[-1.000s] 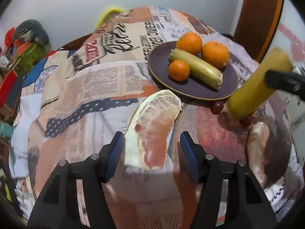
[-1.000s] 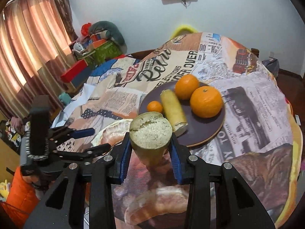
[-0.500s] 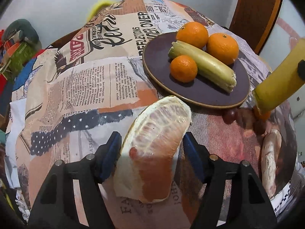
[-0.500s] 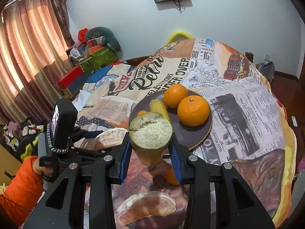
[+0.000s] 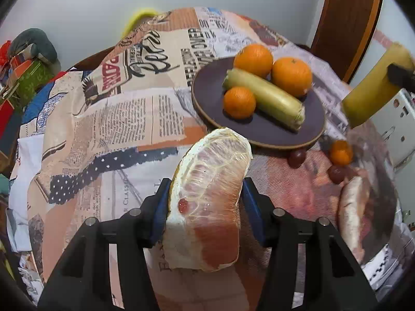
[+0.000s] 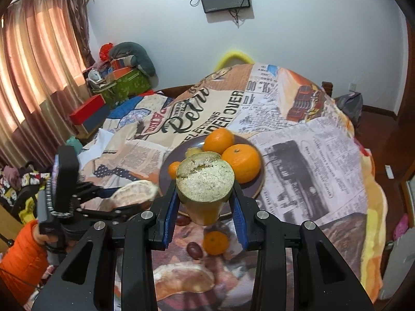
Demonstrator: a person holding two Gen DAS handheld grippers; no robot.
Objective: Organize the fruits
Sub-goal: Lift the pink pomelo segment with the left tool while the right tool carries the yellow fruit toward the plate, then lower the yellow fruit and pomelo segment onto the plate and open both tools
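Left wrist view: my left gripper [image 5: 206, 207] points steeply down at the table, its blue pads [image 5: 161, 207] just closed in and now clenched on the peeled pink pomelo segment [image 5: 210, 199], which sticks out toward the far side. Beyond it sits the round dark purple plate [image 5: 215, 114] with two big oranges [image 5: 291, 76], one small orange mandarin [image 5: 239, 102] and a yellow-green sugarcane piece [image 5: 267, 98]. The near plate rim is just beyond the segment tip. Right of the plate: a loose small mandarin [image 5: 340, 153], two dark red grapes [image 5: 297, 156], and a second pomelo segment [image 5: 351, 212] near the right table edge. Newspaper-print tablecloth [image 5: 124, 119] on the left is open room.

Right wrist view: my right gripper [image 6: 205, 204] tilts down toward the plate, held above the table, jaws gripping a thick yellow-green sugarcane stub [image 6: 205, 181], cut end facing the camera. It hangs over the plate's near rim. An orange sleeve [image 6: 22, 256] holds the left gripper at the left. Far right of the cloth is bare.
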